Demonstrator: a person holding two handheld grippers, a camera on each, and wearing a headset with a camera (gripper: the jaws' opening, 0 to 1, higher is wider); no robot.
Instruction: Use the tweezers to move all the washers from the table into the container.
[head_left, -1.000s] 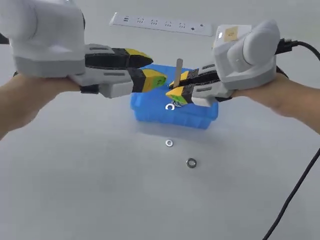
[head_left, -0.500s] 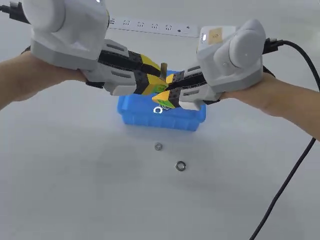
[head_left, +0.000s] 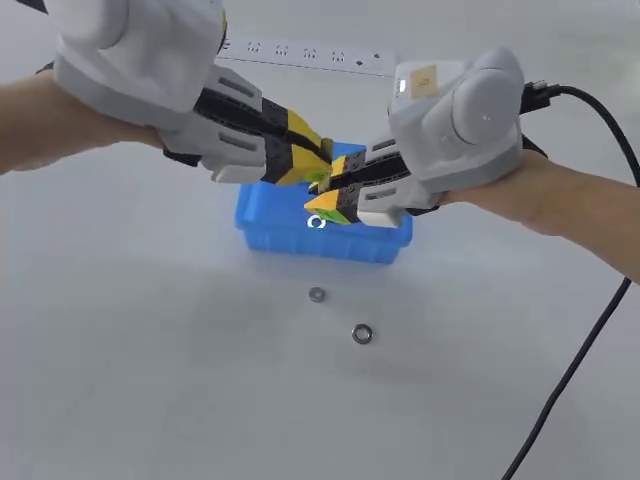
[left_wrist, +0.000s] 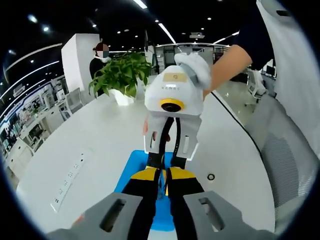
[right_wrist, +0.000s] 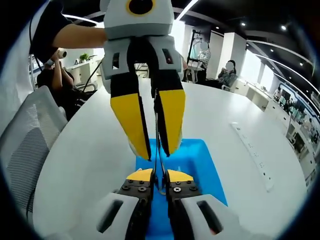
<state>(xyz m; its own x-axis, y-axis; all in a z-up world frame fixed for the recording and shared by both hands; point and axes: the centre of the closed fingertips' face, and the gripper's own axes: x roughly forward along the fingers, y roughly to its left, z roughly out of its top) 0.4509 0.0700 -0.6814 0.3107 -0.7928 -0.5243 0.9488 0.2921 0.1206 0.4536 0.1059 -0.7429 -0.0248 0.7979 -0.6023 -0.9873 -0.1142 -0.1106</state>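
Observation:
A blue container (head_left: 290, 238) sits mid-table. My right gripper (head_left: 325, 203) hovers over it, shut on thin metal tweezers (right_wrist: 157, 150). A small washer (head_left: 316, 221) hangs at the tweezers' tip, over the container's inside. My left gripper (head_left: 318, 172) comes in from the upper left and meets the right one tip to tip. Its yellow fingers (right_wrist: 172, 112) are closed around the tweezers' upper part. Two more washers lie on the table in front of the container, one small (head_left: 316, 294) and one larger (head_left: 362, 333).
A white power strip (head_left: 300, 52) lies at the far edge. A black cable (head_left: 590, 350) trails from the right gripper down the right side. In the right gripper view, people sit at desks in the background.
My left gripper has moved right and down until it meets the right gripper, and its jaws have closed around the tweezers' upper part. The right gripper still holds the tweezers and washer over the container.

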